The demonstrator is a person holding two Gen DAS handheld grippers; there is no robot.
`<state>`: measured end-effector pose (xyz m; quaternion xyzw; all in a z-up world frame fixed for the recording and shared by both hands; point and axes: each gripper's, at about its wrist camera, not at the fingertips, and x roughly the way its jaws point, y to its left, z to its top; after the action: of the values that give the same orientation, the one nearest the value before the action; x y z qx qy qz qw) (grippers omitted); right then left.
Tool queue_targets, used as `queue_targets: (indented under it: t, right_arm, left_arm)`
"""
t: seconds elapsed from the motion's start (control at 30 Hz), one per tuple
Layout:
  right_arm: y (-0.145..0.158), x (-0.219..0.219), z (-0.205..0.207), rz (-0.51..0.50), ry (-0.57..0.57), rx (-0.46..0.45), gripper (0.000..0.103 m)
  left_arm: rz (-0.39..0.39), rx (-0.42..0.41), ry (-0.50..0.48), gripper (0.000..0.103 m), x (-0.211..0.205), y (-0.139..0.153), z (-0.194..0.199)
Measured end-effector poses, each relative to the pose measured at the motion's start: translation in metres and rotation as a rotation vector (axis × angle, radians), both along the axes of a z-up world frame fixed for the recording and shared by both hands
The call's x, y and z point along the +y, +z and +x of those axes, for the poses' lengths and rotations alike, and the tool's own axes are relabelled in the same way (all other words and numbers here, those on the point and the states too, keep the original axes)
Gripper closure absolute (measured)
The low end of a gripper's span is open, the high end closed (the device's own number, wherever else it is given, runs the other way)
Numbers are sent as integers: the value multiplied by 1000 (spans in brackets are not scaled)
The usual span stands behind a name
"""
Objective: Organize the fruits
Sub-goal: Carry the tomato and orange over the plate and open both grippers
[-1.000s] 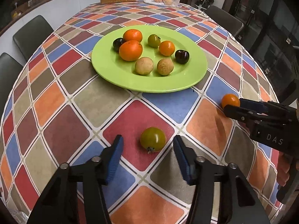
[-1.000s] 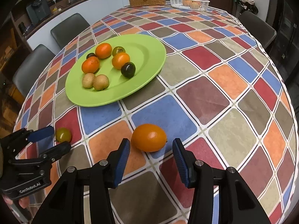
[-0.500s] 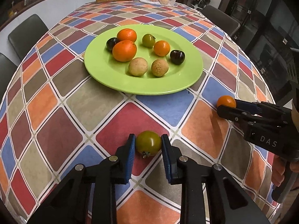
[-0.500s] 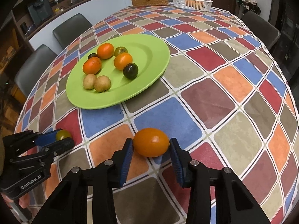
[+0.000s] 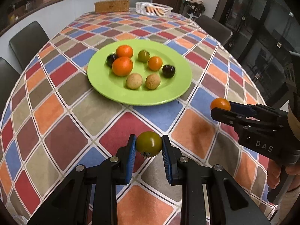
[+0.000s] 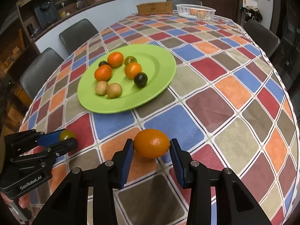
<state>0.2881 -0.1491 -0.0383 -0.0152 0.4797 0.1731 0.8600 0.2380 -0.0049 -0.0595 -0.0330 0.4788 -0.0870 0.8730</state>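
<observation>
Left wrist view: left gripper (image 5: 149,145) is clamped on a green tomato (image 5: 149,143), blue pads pressing its 2 sides, stem end facing down toward the camera.
Tomato position: it looks lifted just off the cloth (image 5: 56,108), though I cannot tell for sure; it sits between the camera and the plate (image 5: 105,86).
Right wrist view: right gripper (image 6: 151,147) is clamped on an orange (image 6: 151,143), pads at its 2 narrow ends, a shadow under it on the cloth.
Orange position: near the table's front edge, short of the plate; in the left view it shows as a small orange ball at the tips of the right gripper.
Tomato handling: light, smooth, thin-skinned; likely to bruise or split if squeezed hard. Best held across its widest middle, as now.
Orange handling: heavier, firm, dimpled peel that should grip well; held end to end it could pivot, so a level carry seems wise.
Plate: green, holds 8 fruits: 3 orange, 2 dark, 2 tan, 1 green; bare space lies along its near and right rim.
Farther out: a white basket (image 6: 196,12) with orange fruit and a wicker box (image 6: 154,7) at the far end, chairs (image 5: 28,41) around the table.
Step in hand: likely carrying both fruits to the plate.
</observation>
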Motion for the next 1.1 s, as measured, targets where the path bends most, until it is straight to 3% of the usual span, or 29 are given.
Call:
queue_targets:
  t: [0.6, 1.1]
  right_arm:
    - [73, 9, 0, 77, 26, -180, 63]
    - [87, 22, 47, 81, 37, -203, 63]
  left_arm:
    - [-12, -192, -21, 76, 2, 74, 4]
    - [-15, -226, -20, 76, 6, 83, 59]
